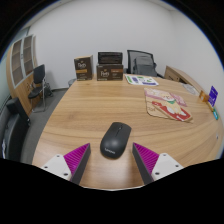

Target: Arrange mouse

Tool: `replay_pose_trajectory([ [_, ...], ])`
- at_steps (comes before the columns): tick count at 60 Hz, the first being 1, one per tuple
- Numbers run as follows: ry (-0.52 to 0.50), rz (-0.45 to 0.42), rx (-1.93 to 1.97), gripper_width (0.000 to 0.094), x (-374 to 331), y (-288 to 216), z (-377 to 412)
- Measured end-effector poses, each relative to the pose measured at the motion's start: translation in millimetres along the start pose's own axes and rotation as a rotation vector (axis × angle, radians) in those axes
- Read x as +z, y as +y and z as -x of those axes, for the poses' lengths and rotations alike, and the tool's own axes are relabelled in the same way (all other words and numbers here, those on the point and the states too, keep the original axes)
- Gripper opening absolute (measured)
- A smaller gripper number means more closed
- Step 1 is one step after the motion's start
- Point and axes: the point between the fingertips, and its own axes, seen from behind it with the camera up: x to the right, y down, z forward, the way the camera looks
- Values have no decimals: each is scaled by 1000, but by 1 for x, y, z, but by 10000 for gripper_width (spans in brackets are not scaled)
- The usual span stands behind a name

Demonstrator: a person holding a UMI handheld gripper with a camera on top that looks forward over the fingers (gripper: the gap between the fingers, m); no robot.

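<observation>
Black mouse (115, 139), light wood-grain table (70, 115), magenta pads (76, 157) — pink-and-cream patterned mat (166, 104), black office chair (39, 82)

No readable text anywhere. Two brown boxes (97, 69) at the far end of the table (85, 115) carry pale label patches with printing, too small to make out. A colourful printed sheet (166, 104) lies on the table's right side; pictures or print on it, nothing legible. A purple item (212, 96) at the table's far right edge shows a light mark, unreadable. The black mouse (115, 139) shows no visible logo or lettering. The gripper (113, 160) pads bear no markings.
</observation>
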Motion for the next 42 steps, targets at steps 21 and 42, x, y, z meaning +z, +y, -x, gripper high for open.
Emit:
replay_pose_trajectory([
  [21, -20, -12, -9, 870, 40, -22, 7],
  [42, -44, -23, -29, 691, 55, -37, 16],
])
